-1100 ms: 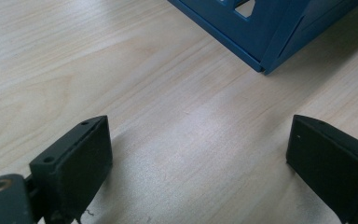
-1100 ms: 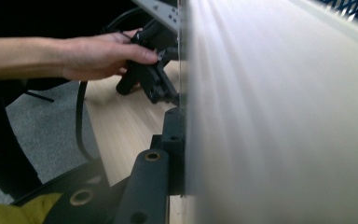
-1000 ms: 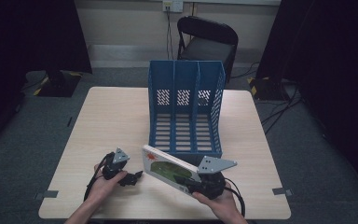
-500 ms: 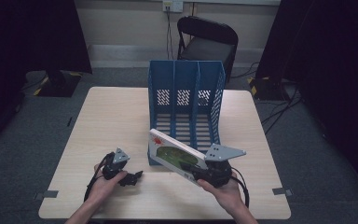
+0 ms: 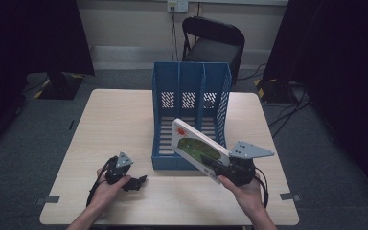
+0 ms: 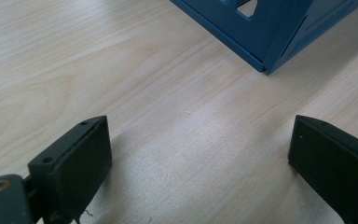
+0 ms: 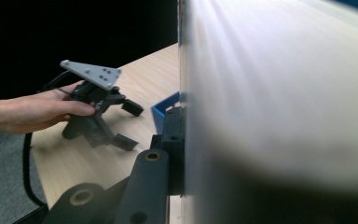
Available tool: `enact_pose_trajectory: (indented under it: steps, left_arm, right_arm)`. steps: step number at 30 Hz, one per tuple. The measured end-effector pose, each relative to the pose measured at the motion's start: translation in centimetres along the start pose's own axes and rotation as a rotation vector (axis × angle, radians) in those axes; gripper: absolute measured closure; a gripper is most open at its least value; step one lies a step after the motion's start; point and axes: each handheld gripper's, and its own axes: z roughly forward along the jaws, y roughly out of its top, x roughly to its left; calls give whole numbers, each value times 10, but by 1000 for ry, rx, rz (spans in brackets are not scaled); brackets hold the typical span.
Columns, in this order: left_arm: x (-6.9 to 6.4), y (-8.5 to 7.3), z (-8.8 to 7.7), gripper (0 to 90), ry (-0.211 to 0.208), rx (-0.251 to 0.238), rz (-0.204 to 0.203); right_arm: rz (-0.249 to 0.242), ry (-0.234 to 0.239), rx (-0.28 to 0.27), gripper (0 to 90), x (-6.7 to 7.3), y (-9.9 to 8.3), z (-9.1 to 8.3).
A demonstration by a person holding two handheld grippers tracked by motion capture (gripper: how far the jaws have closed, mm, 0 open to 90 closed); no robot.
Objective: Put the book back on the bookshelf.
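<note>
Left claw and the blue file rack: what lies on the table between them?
Nothing: between the left claw and the blue file rack there is bare table, as the left gripper view shows.

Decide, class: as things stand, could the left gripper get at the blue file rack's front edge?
Probably yes. The left gripper rests open on the table, and bare wood lies between it and the blue file rack.

No words, brands or numbers can be read anywhere. The book (image 5: 199,148) has a white cover with a green picture and a small red mark near its top corner, but any print on it is too small and blurred to make out.
</note>
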Motion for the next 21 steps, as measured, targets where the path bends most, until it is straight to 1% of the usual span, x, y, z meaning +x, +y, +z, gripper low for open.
enact_pose_trajectory:
  steps: [2, 4, 7, 11, 15, 19, 21]
  left_arm:
    - [0, 0, 0, 55, -1, 0, 0]
    - [0, 0, 0, 55, -1, 0, 0]
    - [0, 0, 0, 55, -1, 0, -2]
    - [0, 0, 0, 55, -1, 0, 0]
    - [0, 0, 0, 55, -1, 0, 0]
    - [0, 0, 0, 55, -1, 0, 0]
    - [0, 0, 0, 55, -1, 0, 0]
  right_arm:
    - [23, -17, -10, 768, -5, -2, -3]
    - [37, -45, -4, 768, -9, -3, -5]
    - [51, -66, -1, 768, -16, -5, -7]
    - [57, -97, 0, 768, -20, -6, -10]
    - [55, -151, 6, 768, -23, -6, -13]
    - [77, -177, 3, 768, -29, -9, -14]
    - [81, -200, -1, 768, -31, -9, -15]
